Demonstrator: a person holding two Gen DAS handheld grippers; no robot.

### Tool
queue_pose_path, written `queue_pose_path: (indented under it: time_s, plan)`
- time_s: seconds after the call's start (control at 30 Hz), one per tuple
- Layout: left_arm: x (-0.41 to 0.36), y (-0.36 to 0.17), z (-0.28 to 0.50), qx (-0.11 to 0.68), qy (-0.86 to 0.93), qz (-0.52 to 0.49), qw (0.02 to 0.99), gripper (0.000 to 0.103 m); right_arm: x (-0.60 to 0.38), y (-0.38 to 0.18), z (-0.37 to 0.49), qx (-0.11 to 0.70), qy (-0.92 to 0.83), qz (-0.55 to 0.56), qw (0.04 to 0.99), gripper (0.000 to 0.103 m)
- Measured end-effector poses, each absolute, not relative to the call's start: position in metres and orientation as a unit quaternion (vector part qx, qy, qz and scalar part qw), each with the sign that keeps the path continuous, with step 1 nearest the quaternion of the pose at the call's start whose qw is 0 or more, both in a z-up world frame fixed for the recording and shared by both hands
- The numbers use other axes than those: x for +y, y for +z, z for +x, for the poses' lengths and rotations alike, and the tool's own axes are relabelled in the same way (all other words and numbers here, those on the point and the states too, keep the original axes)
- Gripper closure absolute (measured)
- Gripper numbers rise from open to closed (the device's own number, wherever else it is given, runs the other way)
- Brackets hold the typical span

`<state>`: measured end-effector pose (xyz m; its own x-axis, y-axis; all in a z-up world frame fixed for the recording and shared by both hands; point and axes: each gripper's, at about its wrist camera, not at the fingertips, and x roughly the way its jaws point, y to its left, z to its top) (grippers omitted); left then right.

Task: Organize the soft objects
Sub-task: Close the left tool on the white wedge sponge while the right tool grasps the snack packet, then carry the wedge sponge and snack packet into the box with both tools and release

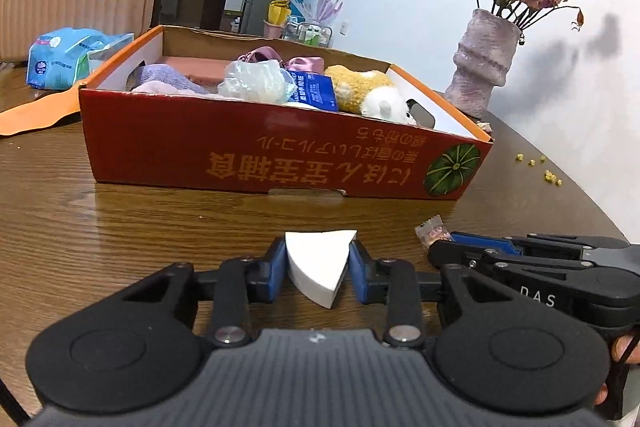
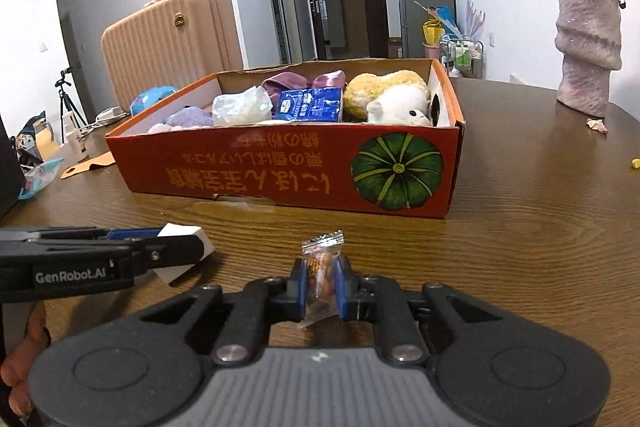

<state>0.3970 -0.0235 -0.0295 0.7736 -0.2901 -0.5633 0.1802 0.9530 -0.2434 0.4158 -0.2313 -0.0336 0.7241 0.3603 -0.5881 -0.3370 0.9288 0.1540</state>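
So the left gripper (image 1: 318,267) is clamped on a white wedge sponge (image 1: 318,269), and the right gripper (image 2: 322,287) is pinching a small snack packet (image 2: 322,281), both low over the wooden table (image 2: 500,227) just in front of the red cardboard box (image 2: 280,167) full of soft stuff.

Lighting: even, bright indoor. Glare on wooden table (image 1: 120,227) at 9 o'clock. Soft vase (image 1: 482,63) shadows on wall. Fisheye edges bowed, corners vignetted.

Left hand-held gripper (image 1: 319,269) and right hand-held gripper (image 2: 322,285) both clamped, side by side.
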Motion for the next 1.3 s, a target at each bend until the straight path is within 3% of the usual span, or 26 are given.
queue_pose_path:
  time_s: [0.5, 1.0, 1.3]
  plan:
    - [-0.031, -0.025, 0.388, 0.299, -0.094, -0.053, 0.948, 0.070, -0.229, -0.031, 0.411, 0.308, 0.174, 0.001, 0.935, 0.089]
    - [-0.031, 0.073, 0.241, 0.172, -0.092, -0.062, 0.979, 0.070, -0.241, 0.055, 0.270, 0.186, 0.215, -0.019, 0.958, 0.089]
    - [-0.042, 0.099, 0.216, 0.136, -0.096, -0.043, 0.985, 0.069, -0.244, 0.084, 0.251, 0.141, 0.209, -0.017, 0.968, 0.089]
